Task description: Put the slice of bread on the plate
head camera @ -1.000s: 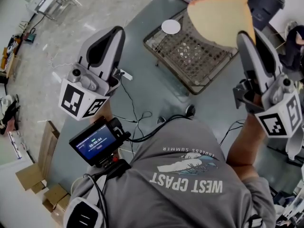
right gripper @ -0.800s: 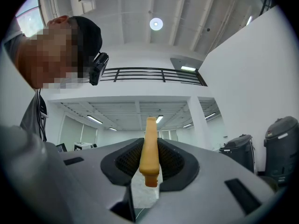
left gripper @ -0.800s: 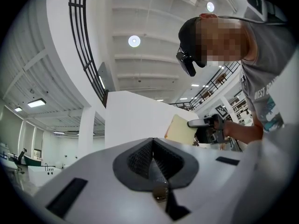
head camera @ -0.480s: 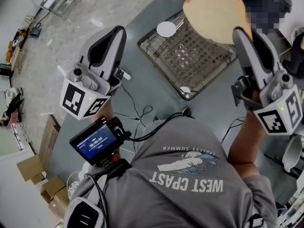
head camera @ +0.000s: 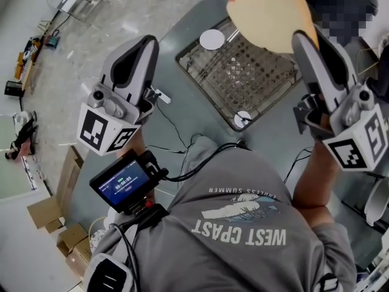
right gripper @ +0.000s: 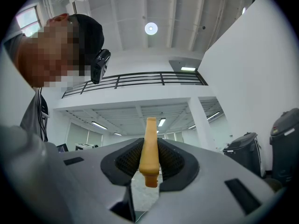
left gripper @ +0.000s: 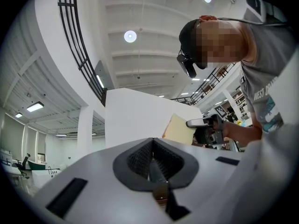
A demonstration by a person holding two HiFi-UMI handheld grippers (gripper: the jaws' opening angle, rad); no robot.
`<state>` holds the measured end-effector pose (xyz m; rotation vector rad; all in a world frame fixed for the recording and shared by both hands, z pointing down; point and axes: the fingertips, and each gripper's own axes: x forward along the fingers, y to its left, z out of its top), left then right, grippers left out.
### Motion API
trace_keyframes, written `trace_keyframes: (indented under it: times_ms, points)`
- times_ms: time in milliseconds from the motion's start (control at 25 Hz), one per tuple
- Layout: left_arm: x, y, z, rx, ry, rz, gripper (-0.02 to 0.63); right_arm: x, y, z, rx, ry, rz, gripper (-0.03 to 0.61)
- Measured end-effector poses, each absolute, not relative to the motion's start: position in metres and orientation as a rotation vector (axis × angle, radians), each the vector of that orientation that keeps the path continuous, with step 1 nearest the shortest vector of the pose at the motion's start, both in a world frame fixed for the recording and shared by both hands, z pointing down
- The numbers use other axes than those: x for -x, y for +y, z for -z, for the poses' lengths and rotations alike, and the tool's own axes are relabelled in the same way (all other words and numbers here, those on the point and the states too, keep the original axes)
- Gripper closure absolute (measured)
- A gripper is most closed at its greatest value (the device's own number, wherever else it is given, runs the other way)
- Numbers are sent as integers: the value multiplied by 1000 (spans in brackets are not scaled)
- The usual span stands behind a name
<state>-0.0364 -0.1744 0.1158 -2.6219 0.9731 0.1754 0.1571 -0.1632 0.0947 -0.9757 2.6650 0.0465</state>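
In the head view my right gripper [head camera: 302, 40] is shut on a pale tan slice of bread [head camera: 270, 14], held up over the far edge of a wire rack [head camera: 243, 72]. Seen from the right gripper view, the slice [right gripper: 150, 146] stands edge-on between the dark pads. My left gripper [head camera: 147, 41] hangs over the table's left side, shut with nothing in it. From the left gripper view its jaws [left gripper: 153, 146] meet, and the bread [left gripper: 180, 129] shows beyond them in the other gripper. I cannot pick out a plate for certain.
A small white disc [head camera: 212, 39] lies on the rack's far corner and another [head camera: 243, 119] at its near corner. Black cables [head camera: 176, 145] trail across the grey table [head camera: 182, 102]. A screen unit [head camera: 124, 181] hangs on the person's chest. A white curved rim [head camera: 380, 201] shows at the right edge.
The right gripper with the bread has shifted a little left and up in the head view. The rack has slid left and down, so its near corner disc now shows. Both grips are unchanged.
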Motion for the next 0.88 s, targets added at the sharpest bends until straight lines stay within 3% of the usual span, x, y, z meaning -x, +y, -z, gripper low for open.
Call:
trace_keyframes:
  times_ms: [880]
  points:
    - [25,-174,-137,2722,737,-306,606,-151,-127,-110,1236,2634,-95,488]
